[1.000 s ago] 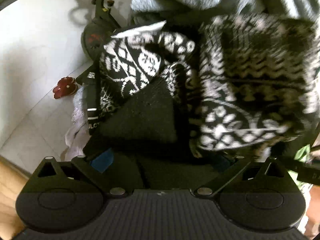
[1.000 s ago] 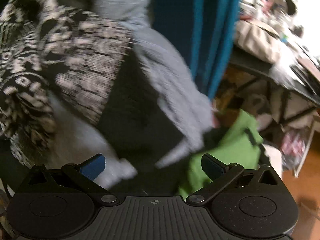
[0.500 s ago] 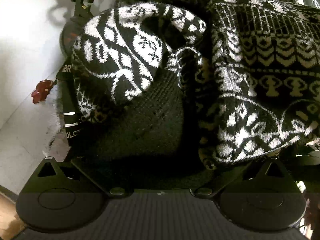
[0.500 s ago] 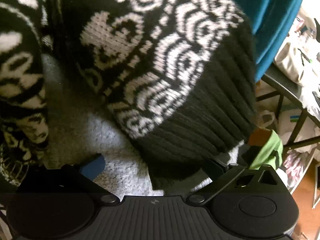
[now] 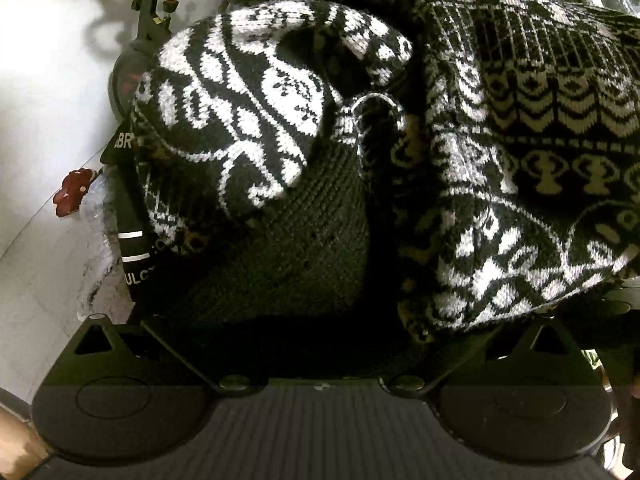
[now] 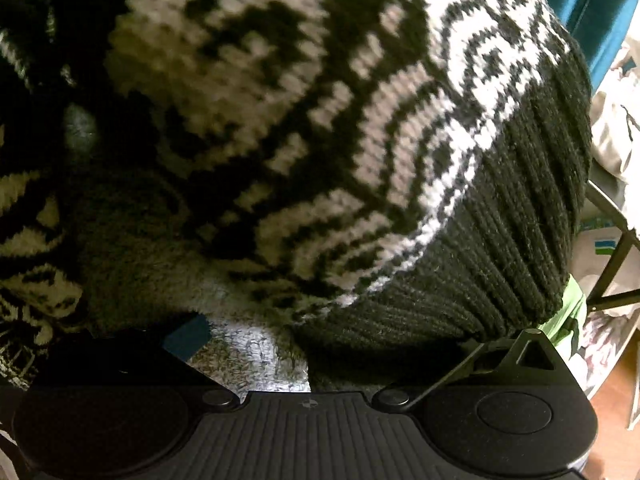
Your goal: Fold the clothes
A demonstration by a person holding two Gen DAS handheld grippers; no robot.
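A black-and-white patterned knit sweater (image 5: 500, 168) fills the left wrist view, bunched in thick folds, with a plain black knit part (image 5: 288, 248) in the middle. My left gripper (image 5: 320, 328) sits pushed under it with jaws spread wide; both fingertips are hidden by the knit. In the right wrist view the same sweater (image 6: 280, 120) hangs close over the camera, its ribbed black hem (image 6: 500, 248) at the right. My right gripper (image 6: 328, 344) is open. Its left blue pad (image 6: 188, 338) shows, and the right finger is covered by the hem.
A grey fuzzy fabric (image 6: 248, 356) lies under the right gripper. A green cloth (image 6: 568, 320), a black metal frame (image 6: 612, 280) and a teal curtain (image 6: 592, 8) are at the right. An exercise bike (image 5: 148, 28) and a red object (image 5: 74, 192) stand on the pale floor at the left.
Both grippers have moved in close to the sweater, which now fills both views. The left blue pads and the right gripper's right finger have gone under the knit.
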